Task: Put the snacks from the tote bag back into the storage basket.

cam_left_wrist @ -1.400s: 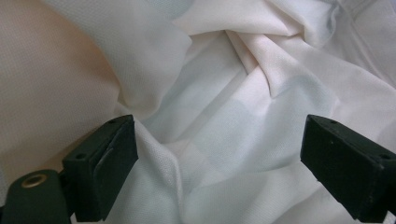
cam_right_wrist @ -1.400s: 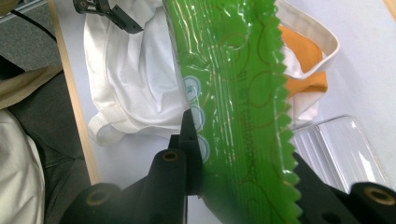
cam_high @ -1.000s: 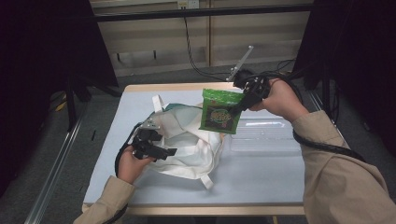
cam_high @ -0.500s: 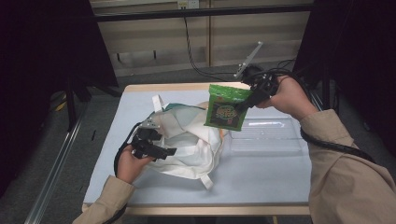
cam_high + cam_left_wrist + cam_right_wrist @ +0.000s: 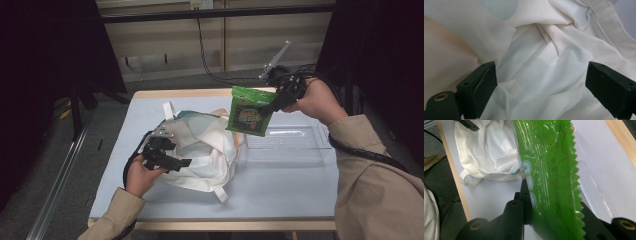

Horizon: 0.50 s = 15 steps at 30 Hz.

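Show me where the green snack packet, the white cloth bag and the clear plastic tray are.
green snack packet [image 5: 247, 114], high view, printed front.
white cloth bag [image 5: 207, 155], high view, crumpled middle.
clear plastic tray [image 5: 320, 148], high view, near rim.

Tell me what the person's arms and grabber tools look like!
Both arms wear tan sleeves. The left gripper and right gripper are black with blocky jaws. A black cable trails from the right one, which carries a grey plate.
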Available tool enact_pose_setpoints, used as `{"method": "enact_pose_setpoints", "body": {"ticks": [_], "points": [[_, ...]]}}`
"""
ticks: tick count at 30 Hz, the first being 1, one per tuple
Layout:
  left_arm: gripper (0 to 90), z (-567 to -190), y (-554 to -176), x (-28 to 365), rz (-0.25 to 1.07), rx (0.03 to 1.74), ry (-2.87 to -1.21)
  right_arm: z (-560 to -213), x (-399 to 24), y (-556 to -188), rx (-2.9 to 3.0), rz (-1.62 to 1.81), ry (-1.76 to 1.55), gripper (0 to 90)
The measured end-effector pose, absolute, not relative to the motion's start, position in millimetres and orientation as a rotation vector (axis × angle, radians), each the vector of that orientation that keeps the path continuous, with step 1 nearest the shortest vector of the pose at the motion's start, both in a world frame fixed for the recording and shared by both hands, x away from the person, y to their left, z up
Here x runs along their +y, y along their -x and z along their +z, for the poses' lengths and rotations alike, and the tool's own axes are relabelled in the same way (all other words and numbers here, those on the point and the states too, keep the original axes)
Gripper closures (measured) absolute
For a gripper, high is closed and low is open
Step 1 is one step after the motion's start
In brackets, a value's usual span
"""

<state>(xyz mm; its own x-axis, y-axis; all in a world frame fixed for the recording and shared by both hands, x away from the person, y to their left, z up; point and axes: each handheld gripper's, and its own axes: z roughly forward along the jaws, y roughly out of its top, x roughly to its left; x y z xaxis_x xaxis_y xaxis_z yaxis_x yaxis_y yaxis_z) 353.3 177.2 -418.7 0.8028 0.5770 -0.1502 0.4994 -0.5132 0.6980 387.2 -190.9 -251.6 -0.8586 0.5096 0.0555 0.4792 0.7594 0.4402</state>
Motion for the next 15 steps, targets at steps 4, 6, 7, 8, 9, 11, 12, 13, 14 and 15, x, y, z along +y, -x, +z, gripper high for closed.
{"method": "enact_pose_setpoints", "body": {"ticks": [4, 6, 7, 8, 9, 11, 12, 13, 14, 15], "points": [[10.1, -420, -354, 177, 0.123, 0.800, -2.216, -253, -198, -389, 2.876, 0.688, -0.809, 75.9], [10.0, -420, -354, 177, 0.125, 0.796, -2.216, -255, -201, -389, 2.872, 0.694, -0.806, 75.9], [10.0, -420, -354, 176, 0.122, 0.797, -2.216, -255, -201, -389, 2.875, 0.685, -0.814, 75.9], [9.9, -419, -354, 176, 0.116, 0.796, -2.219, -257, -203, -389, 2.876, 0.677, -0.814, 75.9], [9.9, -419, -354, 175, 0.117, 0.794, -2.215, -258, -204, -389, 2.876, 0.674, -0.815, 75.9], [9.8, -420, -353, 174, 0.112, 0.795, -2.212, -259, -206, -389, 2.874, 0.664, -0.810, 75.9], [9.8, -419, -353, 174, 0.118, 0.797, -2.218, -259, -207, -389, 2.873, 0.665, -0.822, 76.0], [9.8, -420, -353, 174, 0.119, 0.798, -2.222, -260, -208, -389, 2.875, 0.669, -0.815, 75.9], [9.7, -420, -353, 174, 0.113, 0.795, -2.221, -260, -209, -389, 2.868, 0.670, -0.818, 75.9], [9.8, -420, -353, 174, 0.112, 0.794, -2.221, -261, -210, -389, 2.870, 0.673, -0.814, 75.9]]}}
